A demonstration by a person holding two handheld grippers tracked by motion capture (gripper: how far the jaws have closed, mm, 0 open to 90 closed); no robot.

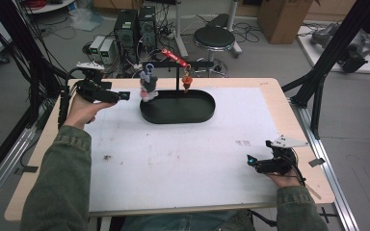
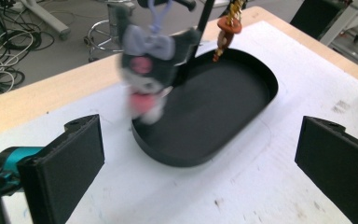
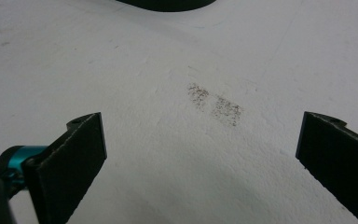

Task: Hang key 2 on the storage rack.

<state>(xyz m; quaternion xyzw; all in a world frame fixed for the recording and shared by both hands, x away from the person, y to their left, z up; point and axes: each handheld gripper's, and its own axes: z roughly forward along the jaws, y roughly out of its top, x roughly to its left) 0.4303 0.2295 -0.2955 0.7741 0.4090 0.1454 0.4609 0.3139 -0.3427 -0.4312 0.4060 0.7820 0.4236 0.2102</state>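
At the far left of the table (image 1: 38,159), the left gripper (image 1: 124,96) is held up above the white mat (image 1: 183,159), its jaws pointing right toward the plush toy (image 1: 148,85). In the left gripper view its jaws stand wide apart with nothing between them, and the plush toy (image 2: 150,70) hangs ahead of the gap, nearer the left jaw, clear of both and blurred. The toy dangles by a lilac loop (image 2: 158,18) from the arm of a black stand (image 1: 177,77), over the left end of the black oval tray (image 1: 207,113). Just right of it a small orange charm (image 1: 187,83) hangs from the same arm on a short chain, also over the tray. A red tag (image 1: 174,57) lies along the top of the arm. Far to the right, near the table's front edge, the right gripper (image 1: 249,159) rests low on the mat, well apart from the toy. Its jaws too are spread wide and hold nothing, with a grey smudge (image 3: 214,105) on the mat ahead of them.
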